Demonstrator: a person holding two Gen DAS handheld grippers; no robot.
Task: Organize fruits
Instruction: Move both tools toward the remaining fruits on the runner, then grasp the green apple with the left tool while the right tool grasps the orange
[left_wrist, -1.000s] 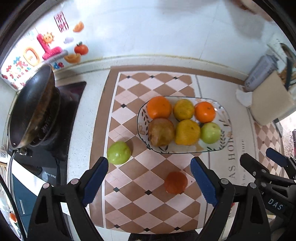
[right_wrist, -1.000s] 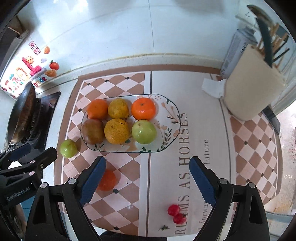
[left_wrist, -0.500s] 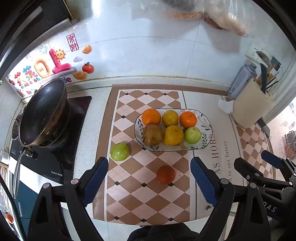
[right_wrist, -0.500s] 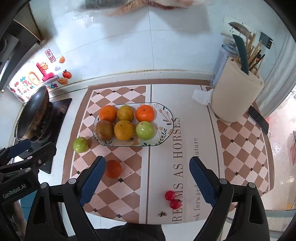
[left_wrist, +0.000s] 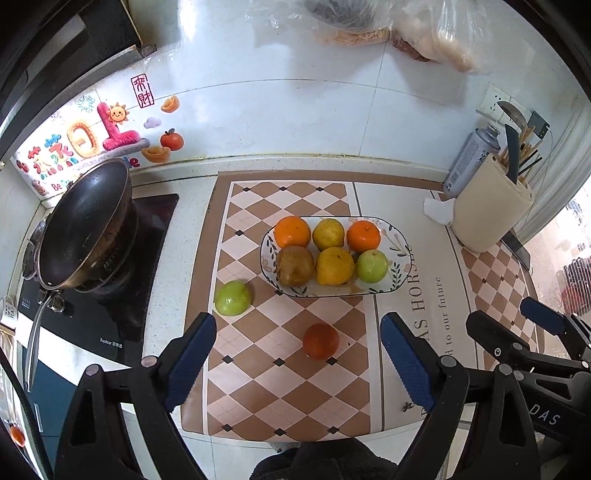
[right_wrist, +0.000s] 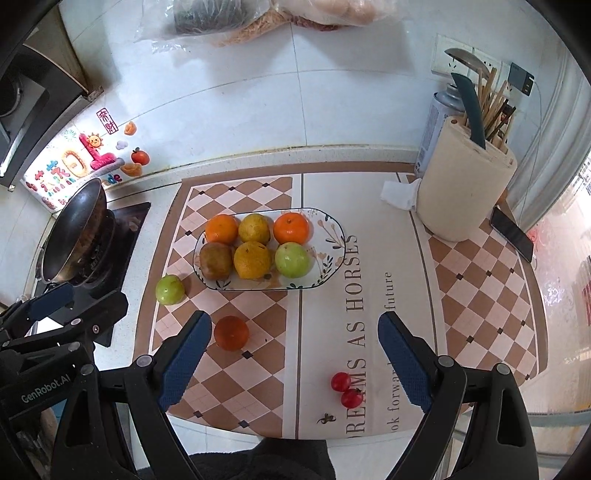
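I hold the left gripper (left_wrist: 297, 360) and the right gripper (right_wrist: 293, 363) spread wide with nothing between the pads, both above the front edge of the counter mat (right_wrist: 480, 295). A dark orange (left_wrist: 320, 341), a green apple (left_wrist: 233, 297) and two cherry tomatoes (right_wrist: 346, 390) lie loose near that edge. The plate (right_wrist: 332, 236) at the mat's middle carries six fruits in two rows.
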